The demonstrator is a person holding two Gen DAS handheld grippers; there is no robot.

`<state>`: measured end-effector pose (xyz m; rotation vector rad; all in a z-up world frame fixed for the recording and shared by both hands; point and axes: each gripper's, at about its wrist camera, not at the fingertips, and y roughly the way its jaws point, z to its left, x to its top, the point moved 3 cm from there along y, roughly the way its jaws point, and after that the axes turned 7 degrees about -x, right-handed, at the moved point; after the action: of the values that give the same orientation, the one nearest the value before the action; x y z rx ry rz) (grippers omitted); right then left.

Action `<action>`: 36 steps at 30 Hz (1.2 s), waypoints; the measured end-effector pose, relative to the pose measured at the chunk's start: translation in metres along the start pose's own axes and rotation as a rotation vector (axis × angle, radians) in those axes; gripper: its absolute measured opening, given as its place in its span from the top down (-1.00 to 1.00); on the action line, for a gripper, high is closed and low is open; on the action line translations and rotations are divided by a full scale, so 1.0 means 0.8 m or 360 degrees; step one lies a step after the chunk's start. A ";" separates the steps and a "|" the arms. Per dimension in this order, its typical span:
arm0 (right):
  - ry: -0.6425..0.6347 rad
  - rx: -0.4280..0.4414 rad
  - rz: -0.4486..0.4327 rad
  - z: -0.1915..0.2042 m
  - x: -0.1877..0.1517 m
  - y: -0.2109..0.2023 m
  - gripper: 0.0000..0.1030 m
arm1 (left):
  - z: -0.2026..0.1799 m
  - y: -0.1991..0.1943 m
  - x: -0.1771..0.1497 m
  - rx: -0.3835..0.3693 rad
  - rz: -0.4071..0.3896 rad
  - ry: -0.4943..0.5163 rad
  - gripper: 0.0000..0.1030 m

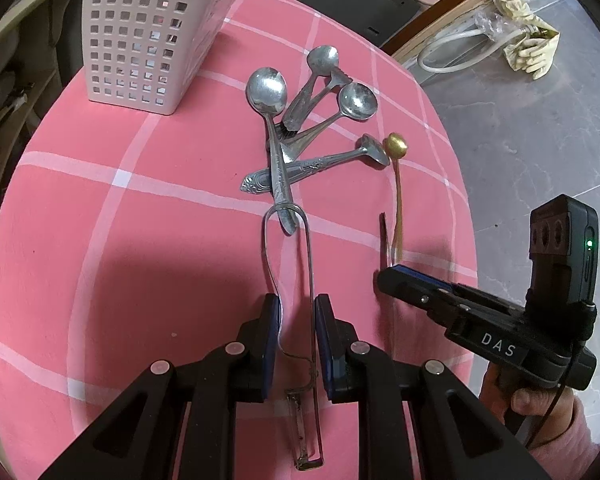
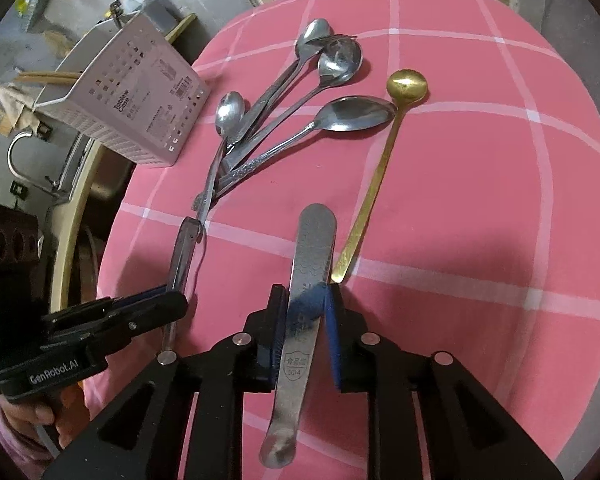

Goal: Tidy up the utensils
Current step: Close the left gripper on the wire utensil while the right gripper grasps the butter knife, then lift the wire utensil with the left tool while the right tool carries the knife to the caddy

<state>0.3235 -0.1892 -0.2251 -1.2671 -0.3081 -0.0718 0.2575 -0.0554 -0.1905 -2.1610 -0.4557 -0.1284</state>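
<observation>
A white perforated utensil basket [image 1: 140, 32] stands at the table's far left; it also shows in the right wrist view [image 2: 136, 100]. A pile of steel spoons [image 1: 296, 120] lies mid-table, with a gold spoon [image 1: 396, 148] beside it; the right wrist view shows the same pile [image 2: 284, 108] and gold spoon [image 2: 404, 84]. My left gripper [image 1: 296, 312] is shut on a thin looped steel utensil [image 1: 310, 264]. My right gripper [image 2: 306, 304] is shut on a flat steel utensil handle [image 2: 312, 252], and its body shows in the left wrist view [image 1: 460, 312].
The round table has a pink checked cloth [image 1: 120, 220]. Beyond its right edge is grey floor with a hose and gloves [image 1: 532, 48]. A sink and tap [image 2: 28, 160] lie left of the table.
</observation>
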 end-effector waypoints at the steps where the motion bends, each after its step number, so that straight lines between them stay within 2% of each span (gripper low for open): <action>1: 0.0010 0.0001 0.0000 0.002 -0.001 0.001 0.61 | 0.000 0.000 0.000 -0.0002 -0.0002 -0.0005 0.66; 11: -0.0056 -0.0196 -0.0070 0.025 -0.013 -0.002 0.60 | 0.003 -0.003 -0.003 -0.0022 0.0000 -0.0025 0.66; 15: -0.0055 -0.0227 -0.0078 0.024 -0.011 -0.004 0.64 | 0.004 -0.002 -0.003 -0.0041 0.0003 -0.0022 0.66; 18: 0.0006 -0.0141 -0.0074 0.013 -0.011 -0.005 0.66 | 0.005 -0.003 -0.003 -0.0052 0.0007 -0.0004 0.66; 22: 0.0245 0.0146 -0.0062 -0.022 -0.018 -0.012 0.68 | 0.001 -0.009 -0.004 -0.0049 -0.0003 0.0055 0.66; 24: 0.0279 0.0205 -0.0115 -0.031 -0.026 -0.021 0.68 | -0.004 -0.019 -0.004 -0.0052 -0.0046 0.0106 0.66; 29: 0.0230 0.0262 -0.0340 -0.025 -0.043 -0.063 0.68 | -0.020 -0.052 0.002 -0.0064 -0.0207 0.0220 0.66; 36: 0.0143 0.0268 -0.0621 -0.007 -0.020 -0.116 0.68 | -0.041 -0.116 0.036 -0.0052 -0.0465 0.0338 0.66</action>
<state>0.2890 -0.2244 -0.1449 -1.0205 -0.4708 -0.4267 0.2523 -0.0250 -0.0931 -2.0729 -0.6459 -0.5250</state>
